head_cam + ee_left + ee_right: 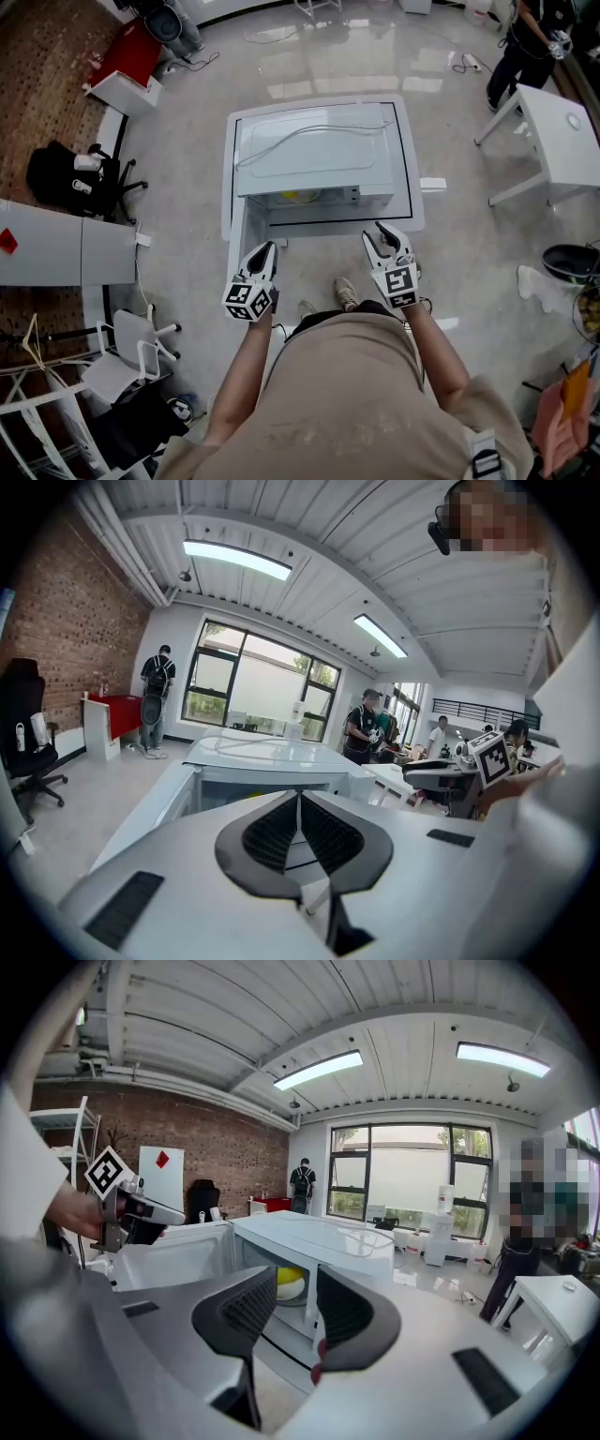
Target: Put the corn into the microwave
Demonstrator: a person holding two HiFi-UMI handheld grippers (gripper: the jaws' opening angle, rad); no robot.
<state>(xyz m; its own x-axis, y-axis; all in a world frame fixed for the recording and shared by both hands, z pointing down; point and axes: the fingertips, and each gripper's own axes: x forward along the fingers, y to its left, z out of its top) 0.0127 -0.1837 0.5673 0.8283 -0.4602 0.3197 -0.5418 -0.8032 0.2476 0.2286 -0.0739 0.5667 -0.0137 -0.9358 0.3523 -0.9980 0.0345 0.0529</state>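
The desk (413,178) takes up the middle of the head view, and the microwave (314,150) sits on it with its mouth facing 6 o'clock, toward the person. Its door (246,223) is hinged on the 9 o'clock side and swung wide, so its free edge points to 6 o'clock.

The left claw (267,253) hovers just beside that free edge. Its jaws are pressed together with nothing between them. The right claw (382,240) hangs off the desk's front edge at the mouth's 3 o'clock end. Its jaws are spread and empty, and only the open cavity shows through the gap.

The corn (290,1277) is already inside the microwave, lying on a pale plate or turntable well back from the mouth. From the right claw it lies at about 11 o'clock, and from the left claw at about 1 o'clock. Both claws are well apart from it, with the right one aimed more squarely at it. In the head view the corn shows only as a short yellow streak running roughly 9 to 3 across the cavity. Its long axis probably lies that way, but I cannot tell which end is the tip.

The placing looks done, so shutting the door is likely next, and the left claw is nearer to it.
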